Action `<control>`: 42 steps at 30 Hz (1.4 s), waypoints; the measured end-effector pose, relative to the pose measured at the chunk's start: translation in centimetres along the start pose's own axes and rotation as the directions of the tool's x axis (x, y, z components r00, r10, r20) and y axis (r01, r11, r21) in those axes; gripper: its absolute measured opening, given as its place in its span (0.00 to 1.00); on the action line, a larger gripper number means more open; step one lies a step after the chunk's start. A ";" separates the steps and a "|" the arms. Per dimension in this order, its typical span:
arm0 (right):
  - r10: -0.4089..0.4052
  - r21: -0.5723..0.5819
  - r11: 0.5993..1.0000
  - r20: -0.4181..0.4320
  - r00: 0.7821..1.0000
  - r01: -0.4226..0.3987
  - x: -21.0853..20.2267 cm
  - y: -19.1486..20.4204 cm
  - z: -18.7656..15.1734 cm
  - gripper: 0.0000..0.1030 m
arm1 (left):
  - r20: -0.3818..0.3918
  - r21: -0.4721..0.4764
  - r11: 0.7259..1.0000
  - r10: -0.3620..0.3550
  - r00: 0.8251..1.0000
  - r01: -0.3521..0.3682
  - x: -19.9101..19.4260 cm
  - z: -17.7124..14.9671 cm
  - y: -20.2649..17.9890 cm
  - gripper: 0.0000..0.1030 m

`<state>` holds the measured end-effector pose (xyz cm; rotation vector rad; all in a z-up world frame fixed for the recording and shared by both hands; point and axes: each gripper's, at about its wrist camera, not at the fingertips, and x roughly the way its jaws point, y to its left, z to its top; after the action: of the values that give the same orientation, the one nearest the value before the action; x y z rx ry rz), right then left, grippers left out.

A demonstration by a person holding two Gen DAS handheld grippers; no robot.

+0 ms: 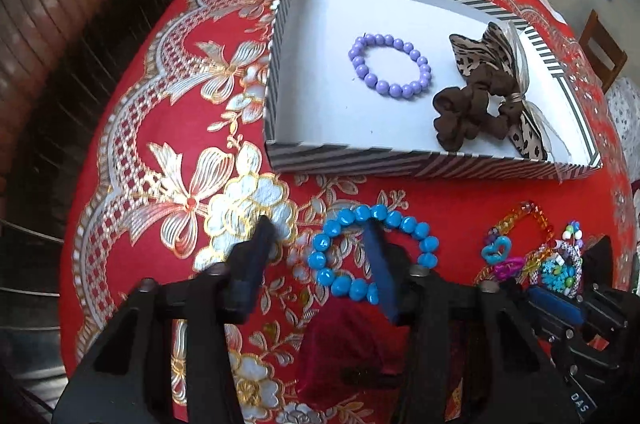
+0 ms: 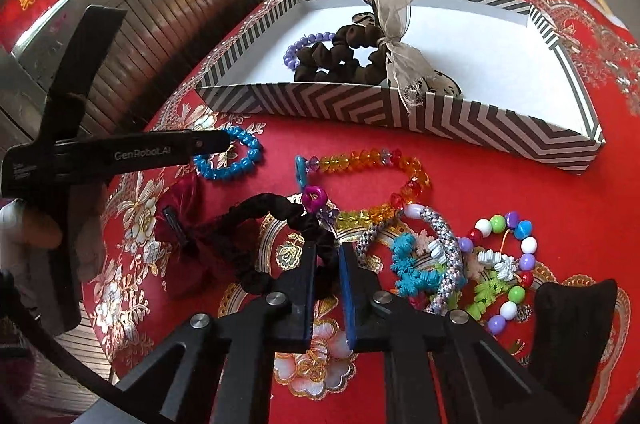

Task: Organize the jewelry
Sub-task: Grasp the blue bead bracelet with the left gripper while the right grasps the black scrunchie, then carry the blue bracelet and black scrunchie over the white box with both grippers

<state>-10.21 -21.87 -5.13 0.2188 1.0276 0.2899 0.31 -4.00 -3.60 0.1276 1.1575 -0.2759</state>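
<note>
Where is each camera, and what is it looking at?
Left wrist view: sits on the left gripper, looking down its fingers at the blue bead bracelet; one finger is inside the ring.
Right wrist view: sits on the right gripper, looking down fingers shut on the black scrunchie; the left gripper and a bit of hand show at left.
Both see: the striped box, the purple bracelet, the brown scrunchie and the red tablecloth.

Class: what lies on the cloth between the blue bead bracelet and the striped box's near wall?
Nothing: only bare red cloth separates the blue bracelet from the box, seen in the left wrist view.
</note>
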 end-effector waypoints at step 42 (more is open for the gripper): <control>0.048 -0.078 0.996 0.161 0.986 -0.036 -7.3 2.8 3.5 0.04 | 0.140 -0.064 0.991 -0.104 0.985 0.113 -8.6 0.5 1.8 0.07</control>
<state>-11.08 -21.83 3.43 0.1932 0.8497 0.3423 -1.90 -1.10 4.40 -0.0181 1.0384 -0.3338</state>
